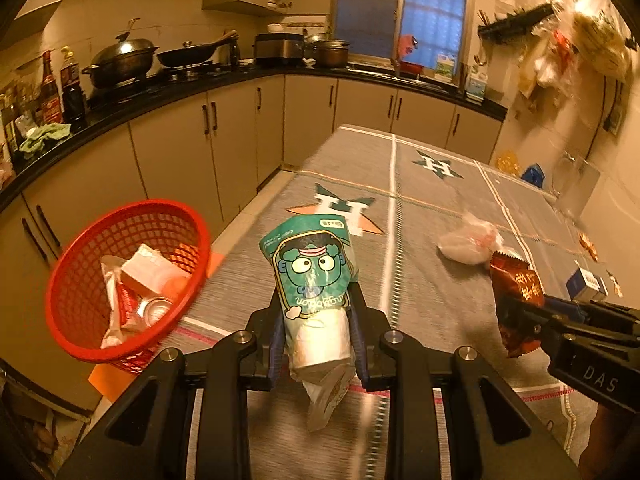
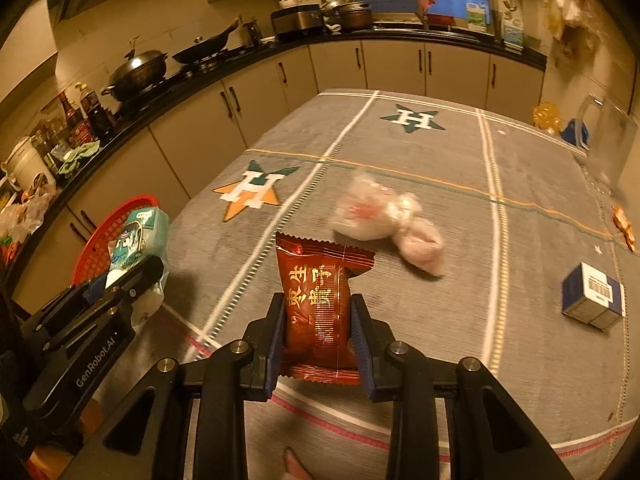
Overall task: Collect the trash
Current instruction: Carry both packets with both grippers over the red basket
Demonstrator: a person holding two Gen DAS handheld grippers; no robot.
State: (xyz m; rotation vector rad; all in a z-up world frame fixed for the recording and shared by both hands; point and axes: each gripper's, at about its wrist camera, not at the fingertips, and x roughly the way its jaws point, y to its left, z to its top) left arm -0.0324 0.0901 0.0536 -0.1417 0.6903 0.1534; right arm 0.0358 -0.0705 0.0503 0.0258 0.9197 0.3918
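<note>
My left gripper point(image 1: 318, 304) is shut on a green cartoon-printed wrapper point(image 1: 310, 268), held upright above the table near its left edge. It also shows in the right wrist view point(image 2: 138, 236). My right gripper point(image 2: 318, 312) is shut on a red-brown snack packet point(image 2: 320, 296), also seen in the left wrist view point(image 1: 516, 288). A red mesh basket point(image 1: 80, 280) holding several pieces of trash stands left of the table. A crumpled clear plastic bag point(image 2: 384, 216) lies on the grey tablecloth point(image 2: 440, 160) ahead of the right gripper.
A small blue and white box point(image 2: 594, 296) lies at the table's right. Orange scraps point(image 2: 624, 228) lie by the right edge. A clear jug point(image 2: 608, 136) and a blue object point(image 2: 576, 132) stand at the far right. Kitchen cabinets point(image 1: 200, 136) run along the left.
</note>
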